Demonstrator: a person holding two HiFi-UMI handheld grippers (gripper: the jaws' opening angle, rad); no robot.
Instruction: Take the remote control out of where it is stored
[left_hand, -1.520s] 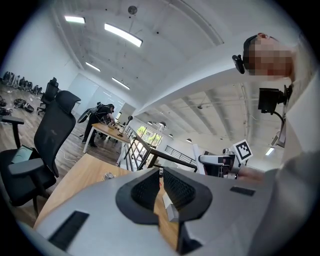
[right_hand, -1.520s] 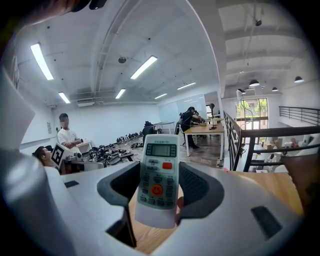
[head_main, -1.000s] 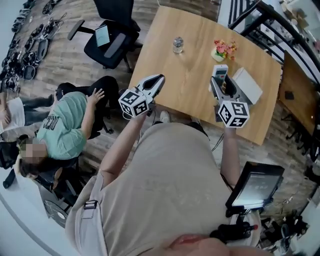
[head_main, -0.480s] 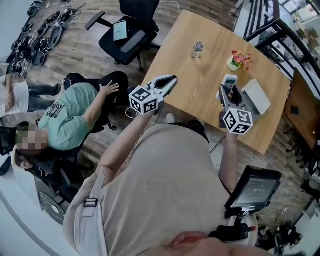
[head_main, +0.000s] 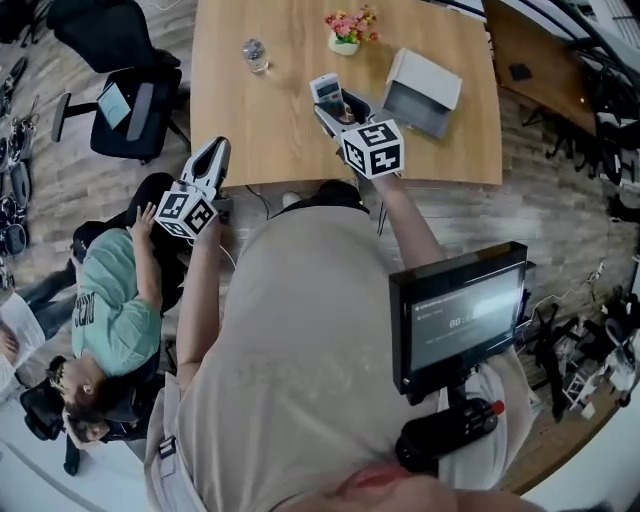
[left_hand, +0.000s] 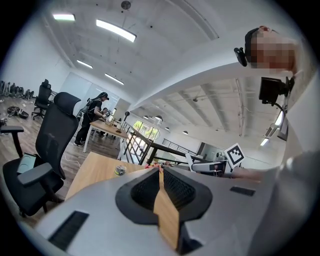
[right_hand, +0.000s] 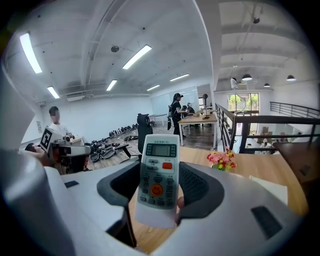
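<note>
A white remote control (head_main: 324, 88) with a small screen and an orange button stands upright between the jaws of my right gripper (head_main: 338, 103), which is shut on its lower half. It is held above the wooden table (head_main: 260, 130), just left of an open white box (head_main: 425, 93). The right gripper view shows the remote (right_hand: 159, 175) clamped by both pads. My left gripper (head_main: 217, 148) hangs at the table's near left edge, shut, with nothing in it. In the left gripper view its pads (left_hand: 156, 186) meet at the tips.
A pot of pink flowers (head_main: 347, 30) and a small glass jar (head_main: 255, 55) stand at the table's far side. A black office chair (head_main: 115, 95) is to the left. A seated person in a green shirt (head_main: 110, 300) is near my left arm. A monitor (head_main: 460, 320) is at lower right.
The head view has swung round, so the table now lies across the top. The right gripper still holds the remote beside the box. The left gripper sits lower, by the table's near edge.
</note>
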